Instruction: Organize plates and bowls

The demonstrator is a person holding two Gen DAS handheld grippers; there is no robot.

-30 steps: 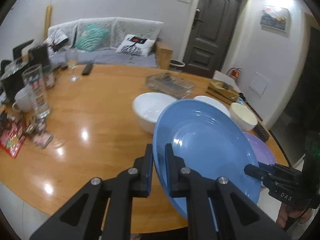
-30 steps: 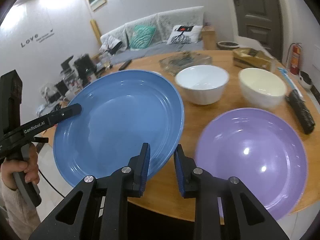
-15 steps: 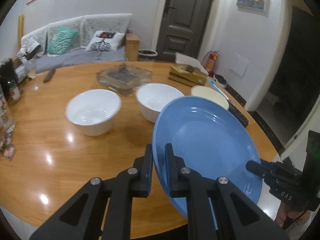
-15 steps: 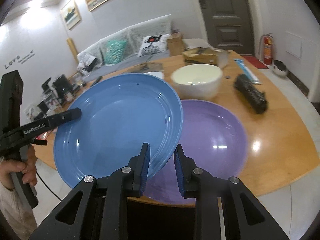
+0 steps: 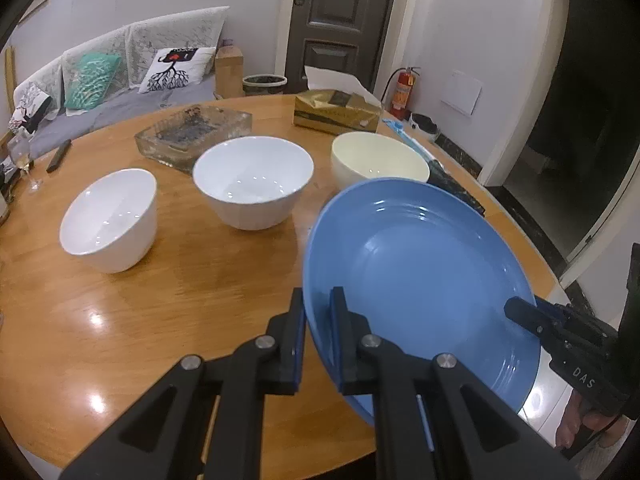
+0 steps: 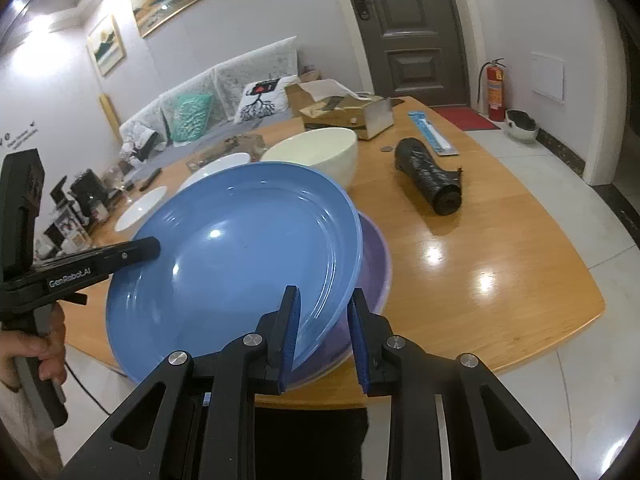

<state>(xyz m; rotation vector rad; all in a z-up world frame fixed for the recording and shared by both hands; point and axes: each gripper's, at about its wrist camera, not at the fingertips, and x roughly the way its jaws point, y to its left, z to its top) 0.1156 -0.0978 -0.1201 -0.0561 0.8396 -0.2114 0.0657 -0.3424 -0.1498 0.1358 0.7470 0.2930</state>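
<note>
Blue plate (image 6: 224, 264) pinched by both jaws; left gripper (image 5: 316, 300) handle reads "GenRobot.AI"; right gripper (image 6: 324, 308) "DAS".

Left gripper (image 6: 154, 245) body: "GenRobot.AI" in pale letters along its side, seen in the right wrist view, left of that view's own claw and beyond it.
Right gripper (image 5: 516, 308) body: "DAS" in pale letters on the black housing, seen in the left wrist view, right of that view's own claw.
Wall (image 6: 52, 92): part of a dark script decal at the far left edge of the right wrist view, cut off by the frame; only a final "e" and a small mark beside it can be made out.
Extinguisher (image 6: 495, 90): carries a label, too small to read.
</note>
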